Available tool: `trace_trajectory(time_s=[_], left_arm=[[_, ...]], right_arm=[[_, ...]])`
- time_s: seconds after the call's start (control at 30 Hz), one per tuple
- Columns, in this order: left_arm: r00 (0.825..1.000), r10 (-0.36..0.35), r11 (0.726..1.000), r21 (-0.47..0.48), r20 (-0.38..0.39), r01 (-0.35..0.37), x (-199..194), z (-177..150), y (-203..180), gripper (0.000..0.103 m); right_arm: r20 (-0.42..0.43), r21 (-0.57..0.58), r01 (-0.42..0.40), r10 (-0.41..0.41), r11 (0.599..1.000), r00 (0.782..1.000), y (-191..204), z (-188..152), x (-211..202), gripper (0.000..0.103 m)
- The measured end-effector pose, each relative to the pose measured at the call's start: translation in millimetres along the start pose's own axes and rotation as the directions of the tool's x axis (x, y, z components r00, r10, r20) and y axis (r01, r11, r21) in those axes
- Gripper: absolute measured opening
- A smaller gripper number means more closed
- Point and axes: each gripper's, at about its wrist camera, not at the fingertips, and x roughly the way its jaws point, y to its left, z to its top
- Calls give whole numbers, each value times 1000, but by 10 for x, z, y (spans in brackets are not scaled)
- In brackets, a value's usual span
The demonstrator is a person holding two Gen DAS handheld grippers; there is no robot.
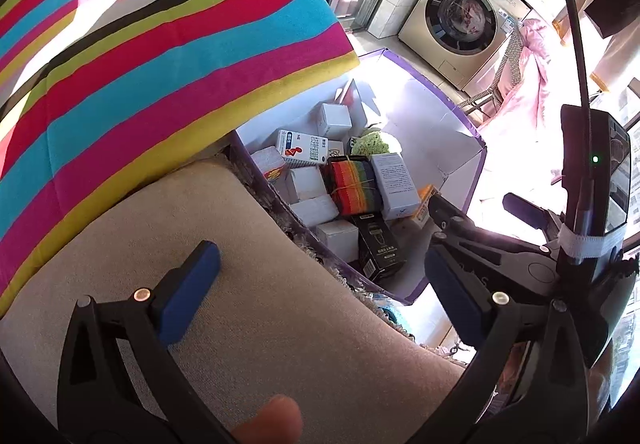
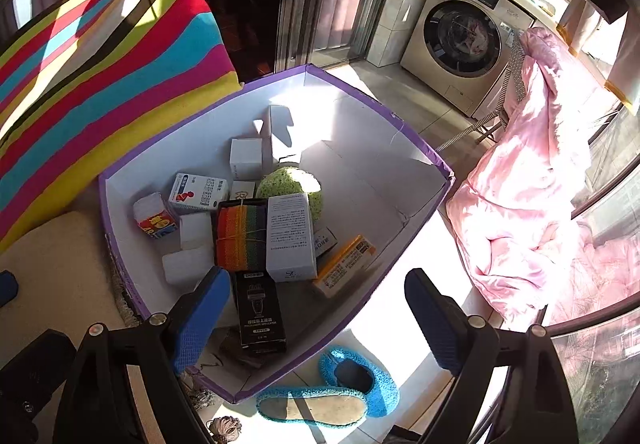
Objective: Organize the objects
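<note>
Purple trim runs round the rim of the cardboard box (image 1: 476, 131) seen from the left wrist, where the left gripper (image 1: 320, 292) hangs with its blue pads well apart and nothing between them, above a beige cushion (image 1: 280, 304) beside a striped pillow (image 1: 160, 63). Inside the box lie a rainbow-coloured bundle (image 1: 354, 185), a black carton (image 1: 376, 244) and several white cartons; the right gripper (image 1: 436, 203) shows at the box's far edge, and a washing machine (image 1: 460, 19) stands behind. From the right wrist, the right gripper (image 2: 316, 316) also stands wide apart and empty, poised over the near end of the box (image 2: 436, 163). Below it sit the black carton (image 2: 260, 312), the rainbow bundle (image 2: 240, 236), a tall white carton (image 2: 290, 240), an orange-and-yellow packet (image 2: 344, 264) and a green woven ball (image 2: 292, 183), all heaped toward one side. Judging by that heap and the empty tools, collecting looks largely done; any neat arranging inside is left.
</note>
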Motion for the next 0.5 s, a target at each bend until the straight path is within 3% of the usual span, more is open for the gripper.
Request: trace_trajectory(time_s=[0.5], left_arm=[[999, -23, 1000, 13, -37, 23, 114, 9, -100, 102]], right_arm=[[-10, 8, 15, -15, 1000, 1000, -78, -32, 30, 90]])
